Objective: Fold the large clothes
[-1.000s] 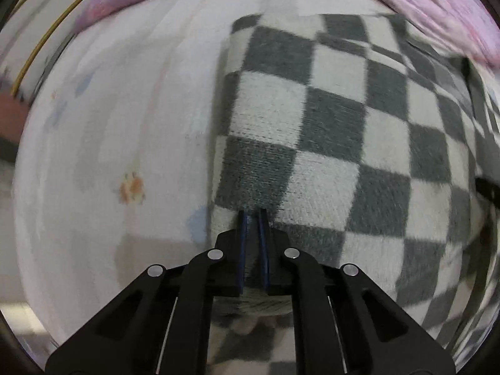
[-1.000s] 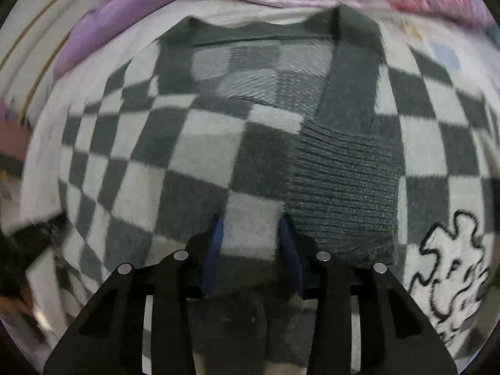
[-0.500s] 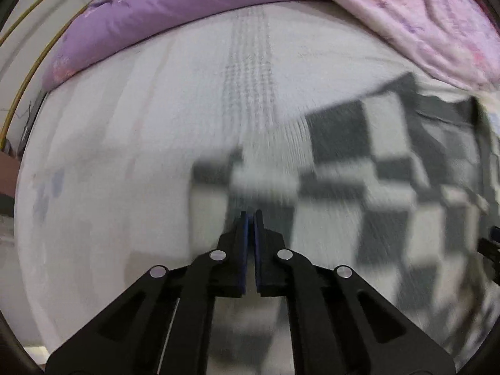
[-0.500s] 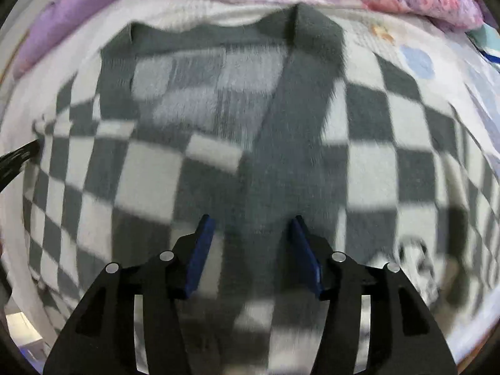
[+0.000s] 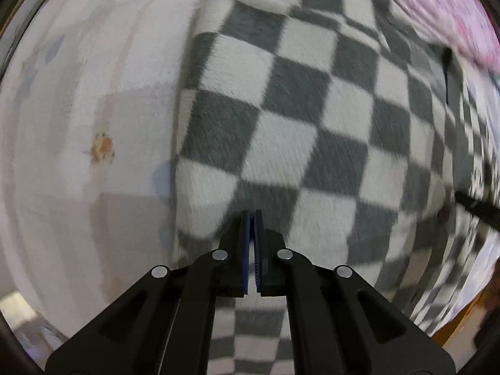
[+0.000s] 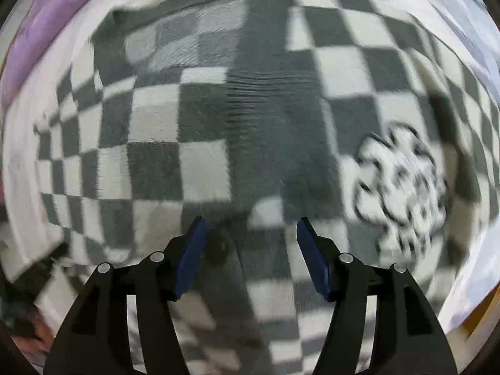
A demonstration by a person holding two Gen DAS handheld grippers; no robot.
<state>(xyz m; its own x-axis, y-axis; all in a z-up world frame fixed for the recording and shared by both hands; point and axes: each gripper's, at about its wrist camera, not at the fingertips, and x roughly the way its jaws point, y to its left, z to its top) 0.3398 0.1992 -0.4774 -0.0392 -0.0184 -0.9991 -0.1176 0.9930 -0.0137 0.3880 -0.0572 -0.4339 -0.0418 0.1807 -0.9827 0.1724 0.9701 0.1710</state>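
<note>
White sheet [image 5: 81, 100] under checkered sweater [image 5: 281, 118]; pink quilt [image 5: 437, 9] beyond.

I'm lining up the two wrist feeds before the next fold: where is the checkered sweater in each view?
Left wrist view: the checkered sweater fills the centre and right, its folded edge running down the middle, white sheet to its left.
Right wrist view: the checkered sweater covers nearly the whole picture, solid grey ribbed band down the centre.
Shared landmark: the pink-purple quilt, upper right in the left view, upper left in the right view.

White bedsheet [image 5: 103, 72] carries checkered sweater [image 5: 281, 109], pink quilt [image 5: 437, 6].
</note>
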